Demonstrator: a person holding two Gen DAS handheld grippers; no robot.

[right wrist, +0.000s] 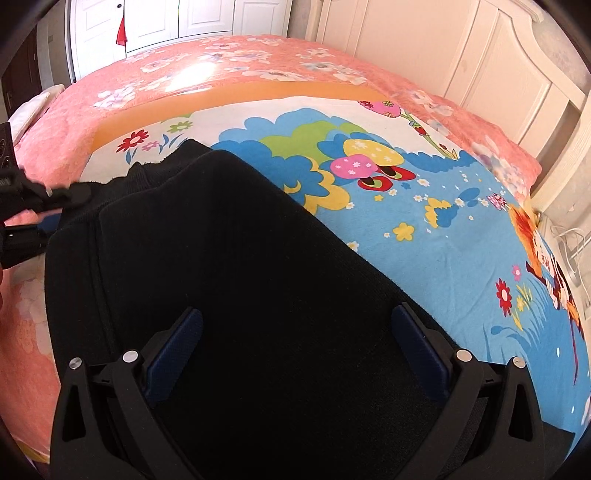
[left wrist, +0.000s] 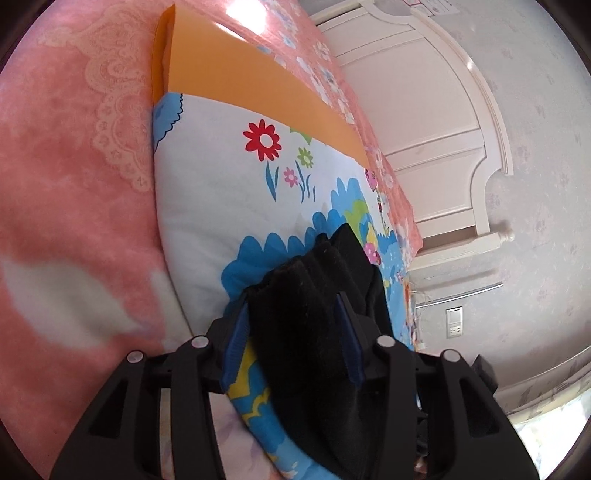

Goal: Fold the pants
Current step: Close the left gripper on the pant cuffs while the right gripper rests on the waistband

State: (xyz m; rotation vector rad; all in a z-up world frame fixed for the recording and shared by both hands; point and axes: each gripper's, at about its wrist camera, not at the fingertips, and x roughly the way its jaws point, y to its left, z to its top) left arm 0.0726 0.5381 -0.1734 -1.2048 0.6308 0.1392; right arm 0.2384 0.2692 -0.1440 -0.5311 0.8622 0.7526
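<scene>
The black pants (right wrist: 229, 258) lie on a colourful cartoon blanket (right wrist: 424, 206) spread on the bed. In the left wrist view a thick bunch of the black pants (left wrist: 303, 325) sits between the blue pads of my left gripper (left wrist: 293, 306), which is shut on it. My left gripper also shows at the left edge of the right wrist view (right wrist: 48, 210), at the pants' far left edge. My right gripper (right wrist: 295, 321) is open, its pads wide apart just over the flat black fabric.
The bed has a pink floral cover (right wrist: 258, 62) and an orange sheet (left wrist: 236, 81) under the blanket. A white headboard (left wrist: 436, 122) and wall stand to the right; white wardrobe doors (right wrist: 166, 18) are at the back. Cables (right wrist: 572, 243) hang beside the bed.
</scene>
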